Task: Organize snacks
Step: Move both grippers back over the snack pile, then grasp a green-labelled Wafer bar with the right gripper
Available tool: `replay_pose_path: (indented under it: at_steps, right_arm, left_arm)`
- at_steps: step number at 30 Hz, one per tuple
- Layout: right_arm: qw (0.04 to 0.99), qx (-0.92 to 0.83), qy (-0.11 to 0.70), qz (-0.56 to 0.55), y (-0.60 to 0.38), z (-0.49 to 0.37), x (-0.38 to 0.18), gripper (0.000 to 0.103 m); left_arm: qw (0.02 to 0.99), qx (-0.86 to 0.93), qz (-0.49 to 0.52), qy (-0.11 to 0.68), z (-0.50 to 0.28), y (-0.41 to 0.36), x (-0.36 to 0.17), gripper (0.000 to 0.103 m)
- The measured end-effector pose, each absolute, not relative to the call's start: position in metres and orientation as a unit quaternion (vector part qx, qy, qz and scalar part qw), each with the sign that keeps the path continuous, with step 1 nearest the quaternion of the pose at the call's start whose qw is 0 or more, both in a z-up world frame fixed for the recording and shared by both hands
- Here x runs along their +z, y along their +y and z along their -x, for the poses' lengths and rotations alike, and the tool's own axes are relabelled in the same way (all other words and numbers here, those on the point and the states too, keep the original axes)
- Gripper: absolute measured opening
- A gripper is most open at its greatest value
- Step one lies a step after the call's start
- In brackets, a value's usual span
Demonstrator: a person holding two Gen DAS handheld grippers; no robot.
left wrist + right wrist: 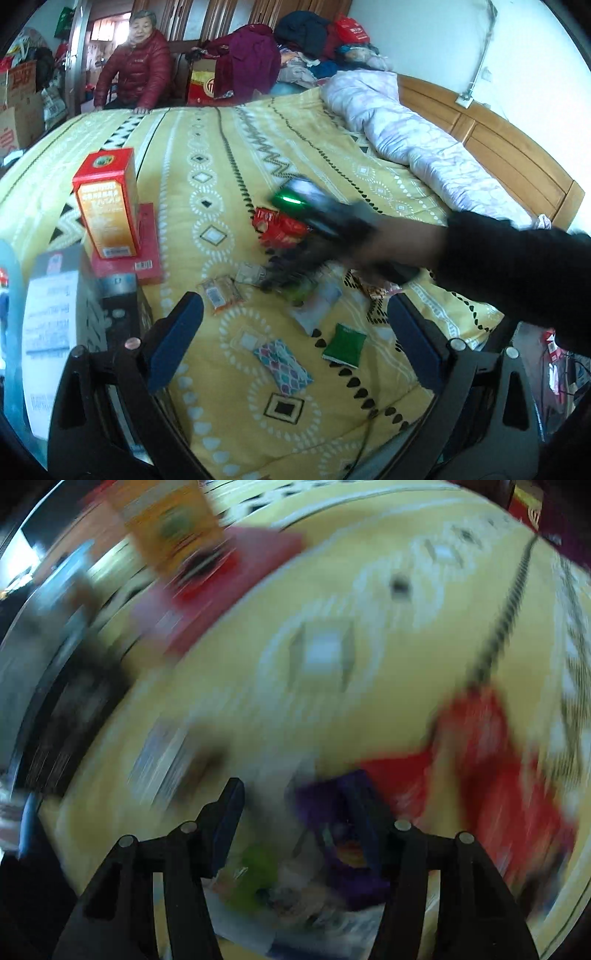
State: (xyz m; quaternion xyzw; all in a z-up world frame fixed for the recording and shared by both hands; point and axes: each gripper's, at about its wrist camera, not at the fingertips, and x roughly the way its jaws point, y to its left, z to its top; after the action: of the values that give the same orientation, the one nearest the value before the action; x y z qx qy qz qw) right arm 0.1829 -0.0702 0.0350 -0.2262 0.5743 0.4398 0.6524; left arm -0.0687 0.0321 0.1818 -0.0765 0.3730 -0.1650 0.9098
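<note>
**Yellow quilt, snacks scattered: stock at hand**

Yellow patterned quilt (229, 155) carries everything listed, spread across the bed.

Item 1. My left gripper (295, 332): fingers spread wide, nothing between them, hanging above the quilt.

Item 2. Between my left fingers, below the tips: a packet with a teal and pink scale pattern (282, 367), lying flat. Just toward the right finger, a green packet (345, 345), also flat.

Item 3. Beyond my left fingertips: an orange-brown wrapped snack (221, 293), a pale packet (319, 306), and further off a crumpled red bag (280, 229).

Item 4. Out past my left finger: an orange and red carton (107, 203) standing upright on a flat red box (142, 251). Nearer, at the left edge, a dark box with a white label (55, 314).

Item 5. My right gripper (299, 812): comes in from the right in a black sleeve (517, 266), low over the pile ahead of my left fingers, heavily blurred. In its own view the fingers stand partly apart; a purple packet (332, 794) and something green (258, 871) lie between and under them, but the blur is too strong for me to tell whether the pads pinch either.

Item 6. Far side of the bed: a seated person in a red padded jacket (136, 70), one hand on the quilt's edge.
</note>
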Motion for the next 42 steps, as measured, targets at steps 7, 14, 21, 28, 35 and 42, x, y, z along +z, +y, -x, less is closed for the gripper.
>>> replay_pose_path:
  at_steps: [7, 14, 21, 28, 35, 42]
  right_arm:
    - [0.779, 0.366, 0.505, 0.071, -0.207, -0.134, 0.135, 0.066]
    - [0.779, 0.309, 0.546, -0.011, -0.236, -0.093, 0.118, 0.068]
    - [0.794, 0.306, 0.521, 0.064, -0.189, -0.077, 0.076, 0.068]
    - [0.799, 0.189, 0.535, 0.199, -0.249, -0.071, 0.061, 0.067]
    - [0.782, 0.363, 0.402, 0.309, -0.181, -0.07, 0.121, 0.067]
    - [0.684, 0.418, 0.435, 0.411, -0.124, -0.103, 0.07, 0.065]
  left_arm:
    - [0.897, -0.164, 0.092, 0.399, 0.09, 0.027, 0.169, 0.101]
    - [0.887, -0.171, 0.085, 0.42, 0.093, 0.019, 0.157, 0.101]
    - [0.884, -0.168, 0.074, 0.431, 0.088, 0.014, 0.152, 0.101]
    - [0.879, -0.165, 0.091, 0.438, 0.083, 0.019, 0.144, 0.101]
    - [0.883, -0.169, 0.094, 0.429, 0.077, 0.015, 0.147, 0.101]
    - [0.876, -0.176, 0.112, 0.434, 0.077, 0.019, 0.143, 0.101]
